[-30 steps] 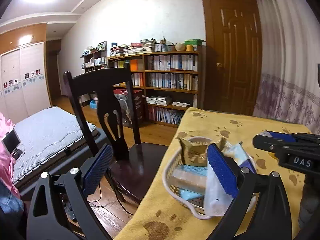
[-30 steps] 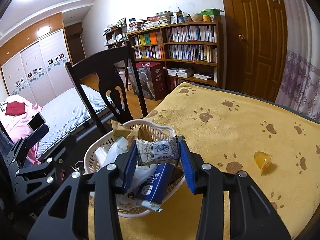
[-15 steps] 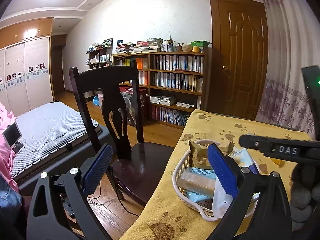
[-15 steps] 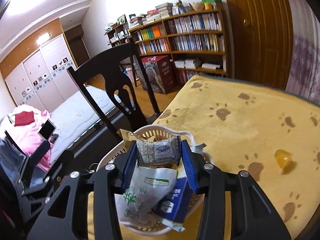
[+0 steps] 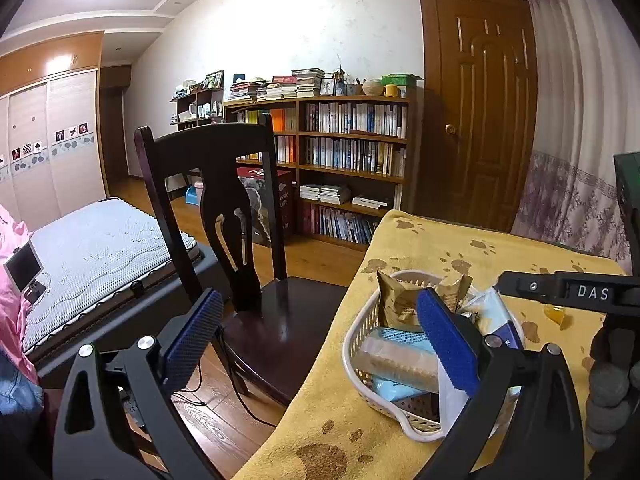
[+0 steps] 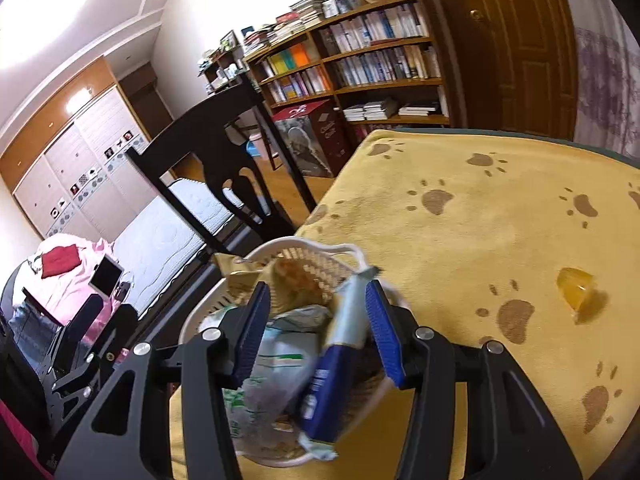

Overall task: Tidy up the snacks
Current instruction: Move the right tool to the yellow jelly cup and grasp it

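Farthest left, beyond the table edge, stand a grey mattress (image 5: 96, 248) and a dark wooden chair with a carved back (image 5: 224, 216), and the left gripper (image 5: 320, 332) hangs above that chair seat with its blue-padded jaws spread wide and nothing between them, its right finger overlapping the near rim of the white perforated plastic basket (image 5: 356, 360). That basket sits at the left front corner of the table on a yellow plush cloth printed with brown paw marks (image 6: 480, 220), and it is crowded with wrapped snacks: a brown foil packet (image 5: 396, 300) upright at the back, pale blue and white packs lying flat. The right gripper (image 6: 316, 328) hovers directly over the basket, jaws moderately apart and holding nothing, with a blue-and-white long snack packet (image 6: 332, 380) leaning up between them, its long axis running roughly along the fingers. The one snack outside the basket is a small amber jelly cup (image 6: 576, 288), lying on its side on the cloth well to the right of the basket and of the right gripper; by my reading the right hand is the nearer one, and it would have to swing rightward to reach it. Behind the table are a wooden bookcase packed with books (image 6: 360, 60) and a brown panelled door (image 5: 480, 100)
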Motion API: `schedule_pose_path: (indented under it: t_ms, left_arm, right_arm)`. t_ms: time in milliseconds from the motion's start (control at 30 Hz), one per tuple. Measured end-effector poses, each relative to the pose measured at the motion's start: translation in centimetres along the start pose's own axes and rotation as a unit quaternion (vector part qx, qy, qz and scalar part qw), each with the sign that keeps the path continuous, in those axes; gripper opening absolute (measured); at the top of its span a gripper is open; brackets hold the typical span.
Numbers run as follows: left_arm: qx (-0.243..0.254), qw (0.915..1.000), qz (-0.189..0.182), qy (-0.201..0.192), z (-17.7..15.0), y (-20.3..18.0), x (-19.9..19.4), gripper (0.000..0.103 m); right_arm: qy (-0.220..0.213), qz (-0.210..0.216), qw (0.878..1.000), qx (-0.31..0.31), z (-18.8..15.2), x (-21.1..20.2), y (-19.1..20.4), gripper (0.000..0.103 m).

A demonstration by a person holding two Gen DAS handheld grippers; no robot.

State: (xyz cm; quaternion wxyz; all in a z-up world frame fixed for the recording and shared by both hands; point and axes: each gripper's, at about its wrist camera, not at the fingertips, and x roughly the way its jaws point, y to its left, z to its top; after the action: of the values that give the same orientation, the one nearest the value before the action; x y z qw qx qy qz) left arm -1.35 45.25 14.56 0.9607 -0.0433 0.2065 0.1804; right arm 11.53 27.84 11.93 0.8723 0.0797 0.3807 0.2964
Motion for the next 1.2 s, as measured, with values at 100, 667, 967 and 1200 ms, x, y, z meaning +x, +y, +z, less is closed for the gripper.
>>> schedule_pose_path:
  t_ms: [100, 667, 967, 1200]
  left_arm:
    - [0.0, 1.0, 0.0, 0.001, -0.1, 0.0, 0.0, 0.099]
    - [0.008, 0.9999, -0.001, 0.011, -0.3, -0.7, 0.3, 0.099]
    - [0.008, 0.9999, 0.0, 0.014, -0.4, -0.7, 0.6, 0.099]
    - [0.009, 0.9998, 0.0, 0.016, -0.5, -0.7, 0.8, 0.099]
  right_arm:
    - [-0.009, -0.028, 0.999, 0.02, 0.0, -0.3, -2.0, 0.056]
    - [-0.009, -0.193, 0.968, 0.159, 0.0, -0.6, -17.4, 0.056]
    - [0.017, -0.228, 0.958, 0.171, -0.3, 2.5, -20.0, 0.056]
    - [0.03, -0.244, 0.955, 0.163, 0.8, 4.2, -20.6, 0.057]
